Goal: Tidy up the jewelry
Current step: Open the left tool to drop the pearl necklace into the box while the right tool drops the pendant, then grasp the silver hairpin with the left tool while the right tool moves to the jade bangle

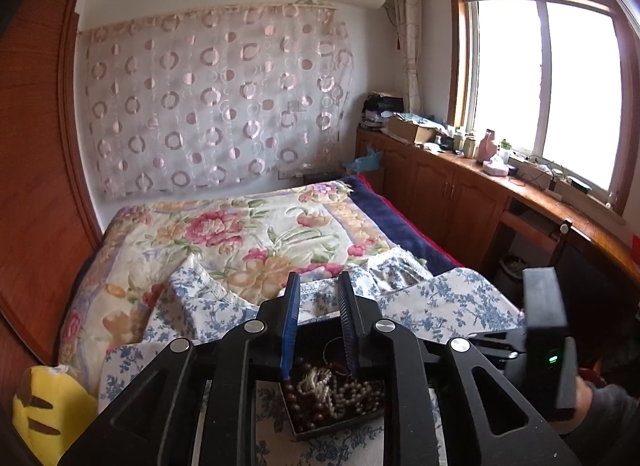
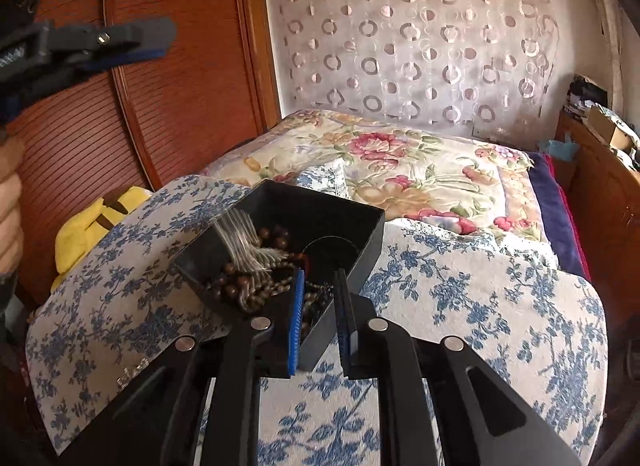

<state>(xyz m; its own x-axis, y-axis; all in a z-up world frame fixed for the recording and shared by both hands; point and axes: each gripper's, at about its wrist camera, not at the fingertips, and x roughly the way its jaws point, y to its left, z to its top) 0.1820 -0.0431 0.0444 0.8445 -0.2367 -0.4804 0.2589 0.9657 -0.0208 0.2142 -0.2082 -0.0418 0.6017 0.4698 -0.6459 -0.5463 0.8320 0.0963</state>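
A black open box [image 2: 360, 242] sits on a blue-flowered cloth [image 2: 460, 306] and holds brown bead strings [image 2: 240, 286], pale strands [image 2: 240, 242] and a thin dark ring. In the left wrist view the box [image 1: 304, 428] shows white pearls [image 1: 316, 382], greenish beads and dark beads. My right gripper [image 2: 320, 282] straddles the box's near right wall, one finger inside, one outside, with a gap left on each side of the wall. My left gripper [image 1: 318, 286] is open and empty, raised above the box; it also shows in the right wrist view [image 2: 132, 45] at upper left.
A bed with a floral quilt [image 1: 248, 234] lies behind the cloth. A yellow plush toy [image 2: 92, 225] sits left of it. A wooden wardrobe [image 2: 160, 85] stands at left, a cluttered wooden counter [image 1: 480, 173] under the window at right.
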